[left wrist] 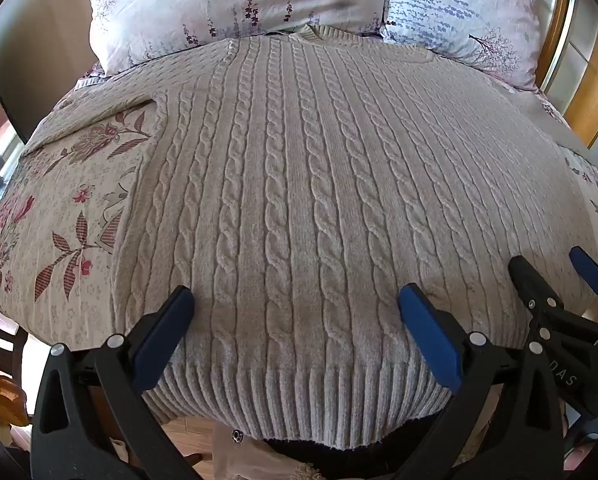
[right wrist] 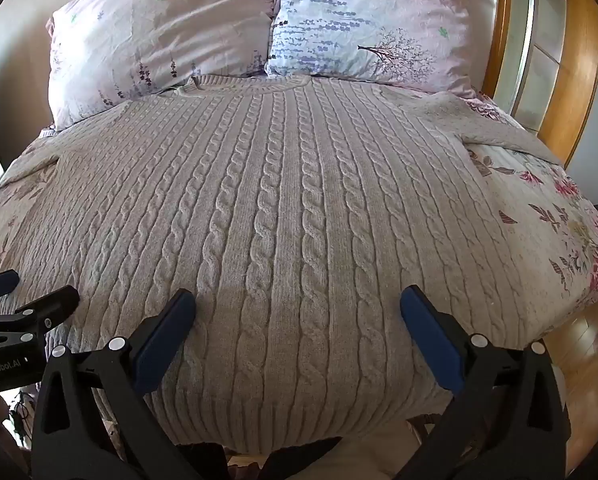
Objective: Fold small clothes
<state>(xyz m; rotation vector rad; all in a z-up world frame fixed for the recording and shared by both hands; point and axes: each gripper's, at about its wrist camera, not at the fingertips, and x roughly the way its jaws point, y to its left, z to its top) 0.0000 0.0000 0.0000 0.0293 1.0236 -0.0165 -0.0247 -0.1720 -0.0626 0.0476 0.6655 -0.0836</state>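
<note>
Sweater flat on floral bedspread, jaws of both grippers spread wide above hem.

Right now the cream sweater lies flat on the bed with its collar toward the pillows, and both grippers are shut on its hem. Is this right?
Not quite. The sweater lies flat on the bed, collar toward the pillows, but the left gripper and right gripper are open, holding nothing, as both wrist views show.

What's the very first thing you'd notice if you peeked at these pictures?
A big cream cable-knit sweater lies spread flat across the floral bedspread, its collar up by two flowery pillows. Down at its ribbed hem, the left gripper and right gripper hover with blue-padded jaws wide open.
</note>
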